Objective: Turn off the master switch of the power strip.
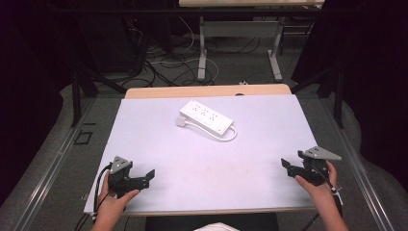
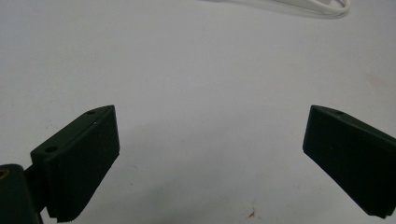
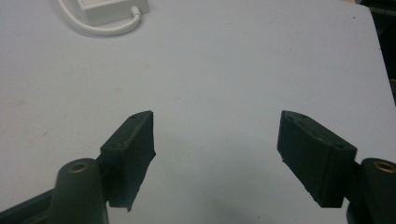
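A white power strip (image 1: 206,117) with its white cable looped beside it lies on the white table top (image 1: 202,159), toward the back middle. Its cable (image 2: 299,6) crosses the top edge of the left gripper view, and one end of the strip (image 3: 109,9) with its cable sits at the top left of the right gripper view. My left gripper (image 1: 150,176) rests low over the front left of the table, jaws wide apart with nothing between them (image 2: 210,154). My right gripper (image 1: 287,166) is held at the front right, also open and empty (image 3: 215,149).
The table's front edge (image 1: 202,211) runs just before both hands. Behind the table stand a grey desk frame (image 1: 202,48) and loose cables (image 1: 163,65) on the floor. Dark curtains and black frame posts (image 1: 76,91) flank both sides.
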### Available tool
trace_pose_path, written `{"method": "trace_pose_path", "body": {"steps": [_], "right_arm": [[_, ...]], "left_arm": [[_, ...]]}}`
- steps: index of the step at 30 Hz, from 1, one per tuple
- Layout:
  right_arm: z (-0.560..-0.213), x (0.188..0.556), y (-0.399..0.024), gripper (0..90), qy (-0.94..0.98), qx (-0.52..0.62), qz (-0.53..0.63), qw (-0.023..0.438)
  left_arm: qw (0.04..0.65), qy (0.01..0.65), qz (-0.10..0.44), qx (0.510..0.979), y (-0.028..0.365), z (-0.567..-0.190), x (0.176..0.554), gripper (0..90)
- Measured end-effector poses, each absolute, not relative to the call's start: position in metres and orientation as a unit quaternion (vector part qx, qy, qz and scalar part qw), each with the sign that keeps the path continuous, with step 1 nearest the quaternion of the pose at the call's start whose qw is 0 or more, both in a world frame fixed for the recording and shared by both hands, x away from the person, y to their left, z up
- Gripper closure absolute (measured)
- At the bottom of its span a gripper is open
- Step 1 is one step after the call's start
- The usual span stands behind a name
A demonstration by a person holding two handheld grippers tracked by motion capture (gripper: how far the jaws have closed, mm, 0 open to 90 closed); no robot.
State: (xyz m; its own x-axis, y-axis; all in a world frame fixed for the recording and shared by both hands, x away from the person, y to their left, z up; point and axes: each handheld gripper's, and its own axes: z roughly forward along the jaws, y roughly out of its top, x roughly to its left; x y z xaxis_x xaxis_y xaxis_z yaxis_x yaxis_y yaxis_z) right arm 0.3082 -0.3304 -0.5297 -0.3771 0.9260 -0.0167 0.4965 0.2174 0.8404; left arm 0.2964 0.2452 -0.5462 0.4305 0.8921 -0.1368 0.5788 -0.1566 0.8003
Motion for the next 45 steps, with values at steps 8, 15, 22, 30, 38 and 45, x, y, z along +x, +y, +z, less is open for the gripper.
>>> {"method": "trace_pose_path", "body": {"steps": [8, 15, 22, 30, 38, 45], "right_arm": [[-0.522, 0.315, -0.322, 28.2, 0.746, 0.467, 0.390, 0.271], [-0.513, 0.321, -0.313, 28.3, 0.757, 0.455, 0.386, 0.267], [-0.504, 0.328, -0.305, 28.3, 0.770, 0.440, 0.380, 0.263], [-0.496, 0.336, -0.297, 29.3, 0.778, 0.435, 0.374, 0.255], [-0.485, 0.345, -0.286, 30.1, 0.790, 0.421, 0.369, 0.251], [-0.476, 0.352, -0.275, 31.0, 0.798, 0.409, 0.367, 0.247]], "left_arm": [[0.419, 0.501, 0.191, 0.733, 0.246, -0.546, 0.296, 4.1], [0.418, 0.500, 0.193, 0.733, 0.247, -0.546, 0.296, 4.4], [0.418, 0.501, 0.191, 0.733, 0.246, -0.546, 0.296, 4.5], [0.418, 0.503, 0.189, 0.732, 0.247, -0.546, 0.296, 4.7], [0.418, 0.504, 0.190, 0.732, 0.247, -0.547, 0.297, 4.7], [0.416, 0.503, 0.190, 0.733, 0.247, -0.546, 0.297, 4.9]]}}
